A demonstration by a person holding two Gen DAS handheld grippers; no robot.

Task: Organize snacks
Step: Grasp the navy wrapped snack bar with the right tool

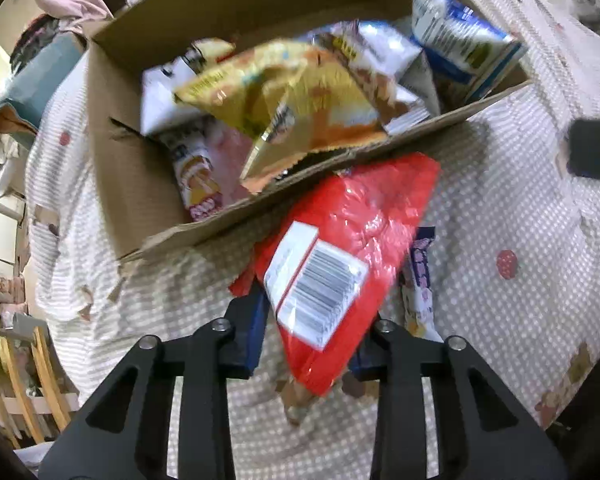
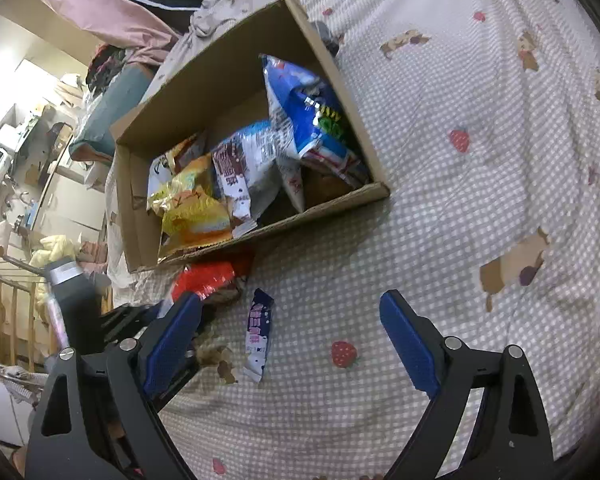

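An open cardboard box (image 1: 132,184) (image 2: 220,64) sits on the bed with several snack bags inside, among them a yellow bag (image 1: 284,92) (image 2: 192,204) and a blue bag (image 1: 460,32) (image 2: 304,112). Just in front of the box's near wall, a red snack packet (image 1: 352,232) (image 2: 204,276) with a barcode label is pinched at its lower end by my left gripper (image 1: 312,320). A small purple-and-white wrapper (image 1: 418,280) (image 2: 258,336) lies on the cover beside it. My right gripper (image 2: 290,300) hangs open above the cover, with that wrapper seen between its blue pads (image 2: 168,344), untouched.
A checked bed cover (image 2: 460,200) with strawberry prints spreads to the right. A teal pillow (image 2: 108,116) and pink bedding (image 2: 100,12) lie beyond the box. A wooden bed rail (image 2: 12,312) runs along the left edge. A dark object (image 1: 592,152) shows at the right.
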